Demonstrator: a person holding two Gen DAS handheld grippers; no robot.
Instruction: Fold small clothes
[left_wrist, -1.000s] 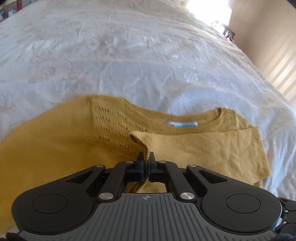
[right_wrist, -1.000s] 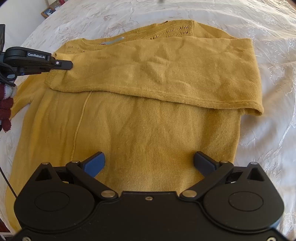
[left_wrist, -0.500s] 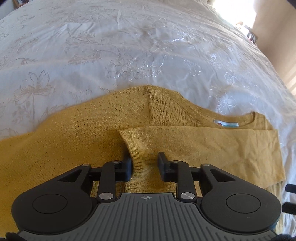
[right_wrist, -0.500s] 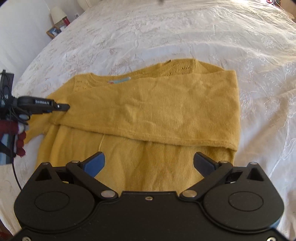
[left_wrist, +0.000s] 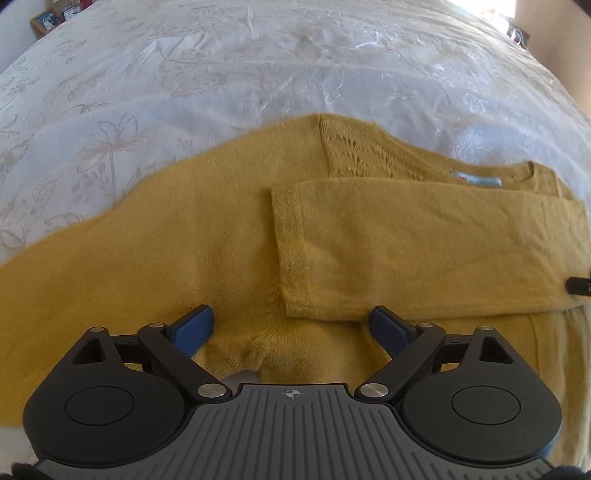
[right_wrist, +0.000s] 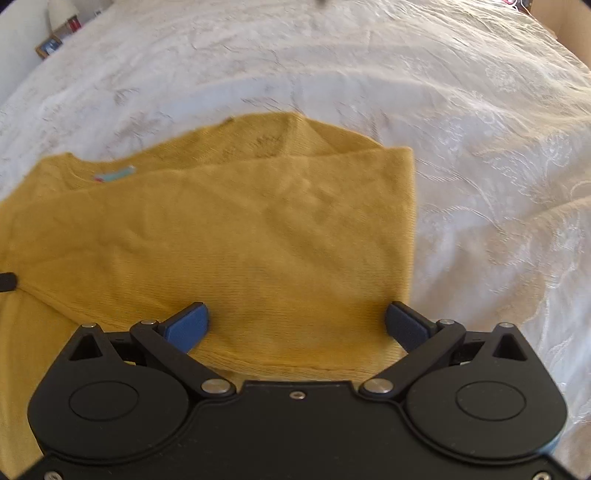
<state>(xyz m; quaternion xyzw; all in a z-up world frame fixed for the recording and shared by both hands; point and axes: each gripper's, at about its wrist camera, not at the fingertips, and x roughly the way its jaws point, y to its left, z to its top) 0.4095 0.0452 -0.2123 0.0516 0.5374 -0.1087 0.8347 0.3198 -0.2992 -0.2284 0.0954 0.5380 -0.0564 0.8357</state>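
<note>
Released: my left gripper (left_wrist: 291, 325) just opened, dropping mustard-yellow knit sweater (left_wrist: 184, 240) cuff mid-frame | right gripper (right_wrist: 297, 321) apart, empty | one sleeve folded; other sleeve, body left

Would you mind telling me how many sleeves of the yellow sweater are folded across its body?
1: the folded sleeve lies across the chest below the neck label. The other sleeve lies spread out.

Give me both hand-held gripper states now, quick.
Left hand-held gripper: open, jaws just opened, holding nothing; yellow sweater lies beneath.
Right hand-held gripper: open, empty, above the sweater.
</note>
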